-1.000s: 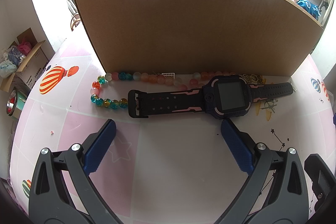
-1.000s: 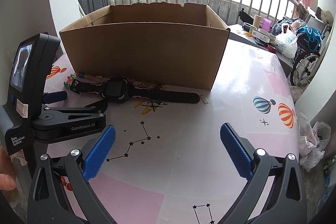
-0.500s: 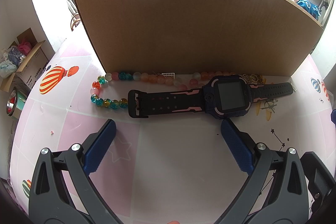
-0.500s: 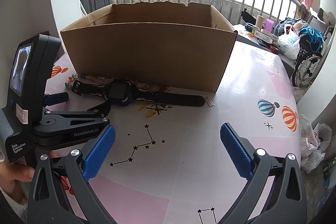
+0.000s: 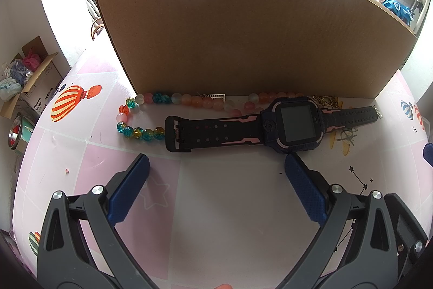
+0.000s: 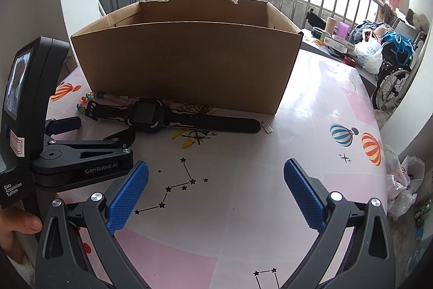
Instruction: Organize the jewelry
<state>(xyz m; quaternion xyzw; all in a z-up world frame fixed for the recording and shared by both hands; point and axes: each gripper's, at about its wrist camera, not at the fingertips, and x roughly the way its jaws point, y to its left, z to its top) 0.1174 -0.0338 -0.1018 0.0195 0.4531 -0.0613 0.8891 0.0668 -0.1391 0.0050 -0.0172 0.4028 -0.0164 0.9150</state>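
The left claw [image 5: 216, 167] is spread wide and holds nothing, low over the bench [image 5: 230, 207]. Just ahead of its tips lies the watch [image 5: 270, 126], strap flat; beyond it a bead necklace [image 5: 173, 99] runs along the foot of the cardboard box [image 5: 243, 31]. The right claw [image 6: 216, 175], equally wide and empty, has the watch [image 6: 146, 117] ahead to its left.

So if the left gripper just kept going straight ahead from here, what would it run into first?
Most likely the smartwatch: its black strap lies across the path, just beyond the open left gripper. The bead necklace and the cardboard box wall come after it. Height above the table is unclear.
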